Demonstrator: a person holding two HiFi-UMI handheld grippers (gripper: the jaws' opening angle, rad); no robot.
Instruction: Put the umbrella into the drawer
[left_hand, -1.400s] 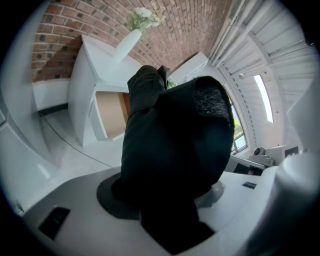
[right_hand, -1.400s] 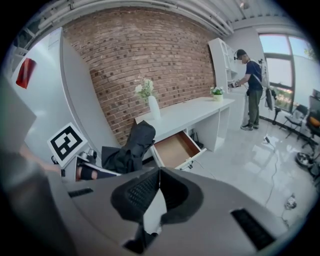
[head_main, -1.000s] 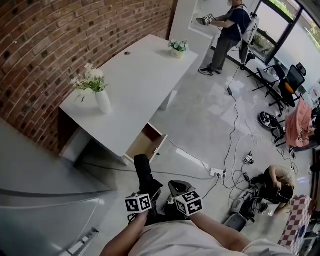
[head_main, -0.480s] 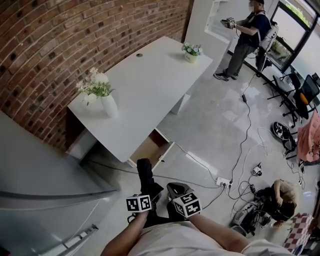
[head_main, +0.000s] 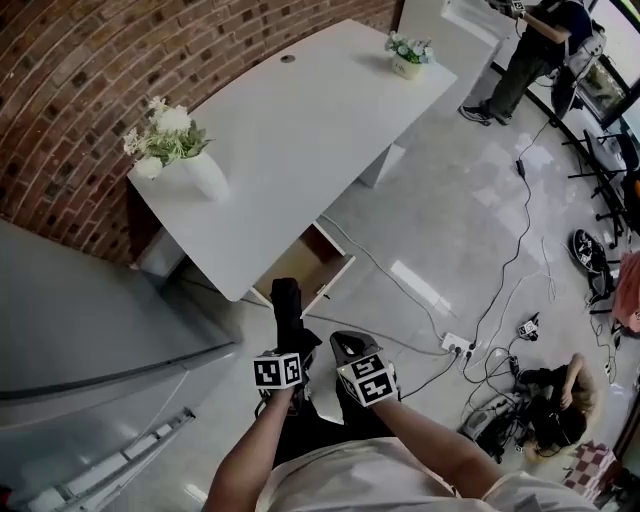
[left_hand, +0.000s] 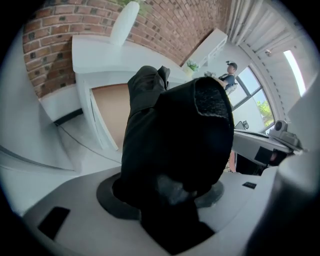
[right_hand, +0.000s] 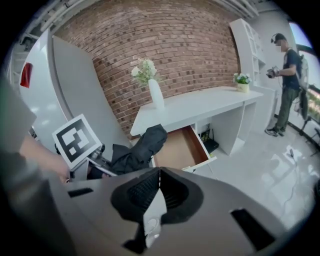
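Head view showed you at the near corner of the white table (head_main: 300, 120), with your left gripper (head_main: 288, 342) low in the middle of the frame. Its jaws were clamped on the black folded umbrella (head_main: 287, 308). The umbrella stuck up in the frame from those jaws, and its far end reached the front edge of the open drawer (head_main: 300, 272). It was not inside the drawer yet, and the drawer's bare wooden bottom was showing.

In the left gripper view the dark fabric filled the space between the jaws and hid most of the scene. The drawer lay behind it at the left.

Your right gripper (head_main: 345, 352) hung just right of the left one. In the right gripper view its jaws were together at the tips with nothing between them, and only grey floor (head_main: 440, 230) showed through the slit below.

On the table, a white vase (head_main: 206, 176) of flowers stood at the left edge of the frame. A small potted plant (head_main: 408, 60) sat at the far end. A brick wall (head_main: 90, 90) filled the upper left, and a person (head_main: 530, 50) stood at the upper right.
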